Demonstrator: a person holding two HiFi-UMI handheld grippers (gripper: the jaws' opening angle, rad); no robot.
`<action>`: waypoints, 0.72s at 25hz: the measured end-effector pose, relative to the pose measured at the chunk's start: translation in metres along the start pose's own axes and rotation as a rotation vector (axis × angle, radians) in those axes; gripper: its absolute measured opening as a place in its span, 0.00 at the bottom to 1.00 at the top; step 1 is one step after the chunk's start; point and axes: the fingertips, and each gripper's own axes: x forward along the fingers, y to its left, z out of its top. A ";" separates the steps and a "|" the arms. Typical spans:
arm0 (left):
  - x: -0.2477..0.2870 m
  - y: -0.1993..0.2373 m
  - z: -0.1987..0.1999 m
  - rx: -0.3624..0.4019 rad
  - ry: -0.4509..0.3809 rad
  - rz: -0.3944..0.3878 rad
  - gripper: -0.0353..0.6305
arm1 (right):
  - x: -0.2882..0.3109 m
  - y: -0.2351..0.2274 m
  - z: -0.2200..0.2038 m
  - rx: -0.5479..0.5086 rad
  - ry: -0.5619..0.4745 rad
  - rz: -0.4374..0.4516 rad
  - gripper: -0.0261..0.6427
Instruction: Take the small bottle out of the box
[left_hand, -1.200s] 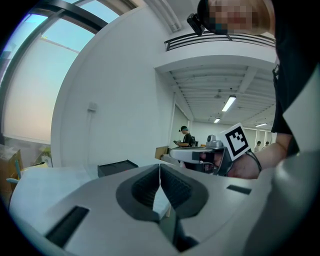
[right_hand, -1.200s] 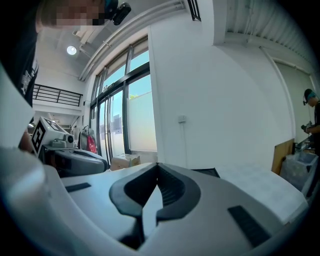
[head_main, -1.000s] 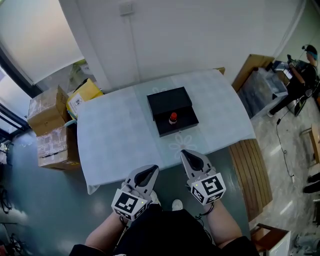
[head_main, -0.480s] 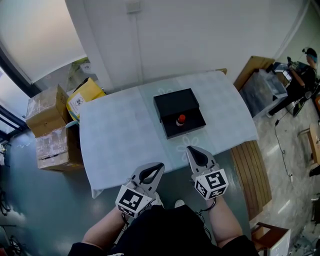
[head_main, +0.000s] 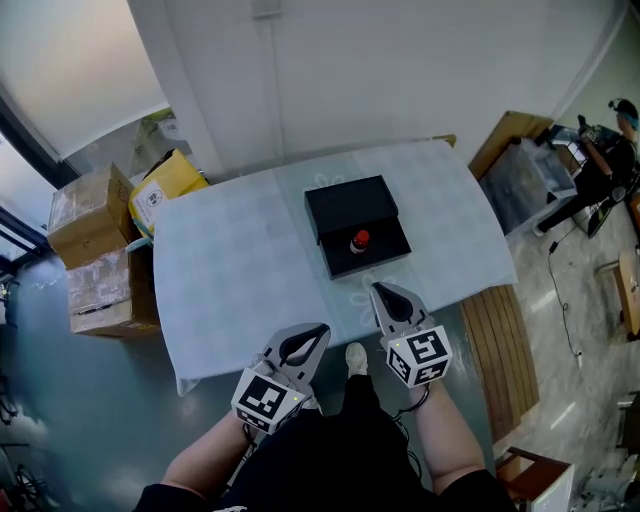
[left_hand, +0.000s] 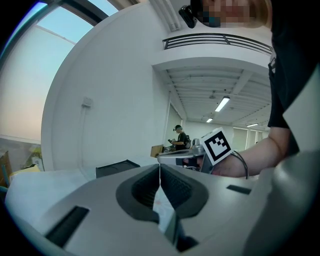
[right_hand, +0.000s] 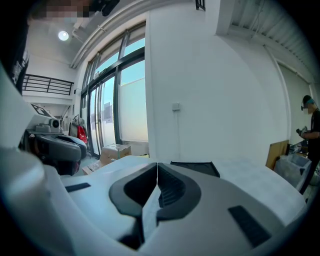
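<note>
Field notes, remote station.

White wall runs behind the setup. In front of it stands the worktop under a pale checked cloth.

Stacked brown cartons sit on the floor off the worktop's left end. A slatted wooden bench lies along its right end. A person is at work well away at far right.

The black box sits open near the middle of the worktop, slightly right of centre. Its lid half lies on the far side and its tray half on my side.

I have the left gripper on my side of the worktop's near edge, over the floor and well apart from the box. In the left gripper view its fingers are pressed together tip to tip with nothing between them.

The right gripper sits further forward, with its tip at the worktop's near edge, near the box but not touching it. In the right gripper view its fingers are also fully together and empty, and the box shows just beyond them.

The small bottle, with its red cap up, stands upright in the box's nearer half. Neither gripper touches it.
</note>
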 end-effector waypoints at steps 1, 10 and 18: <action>0.004 0.000 0.000 -0.003 0.005 0.007 0.10 | 0.003 -0.004 -0.001 0.003 0.004 0.006 0.08; 0.037 0.008 0.001 -0.037 0.011 0.069 0.10 | 0.032 -0.039 -0.018 0.008 0.060 0.080 0.08; 0.061 0.013 -0.006 -0.089 0.026 0.115 0.10 | 0.056 -0.063 -0.037 -0.007 0.125 0.131 0.13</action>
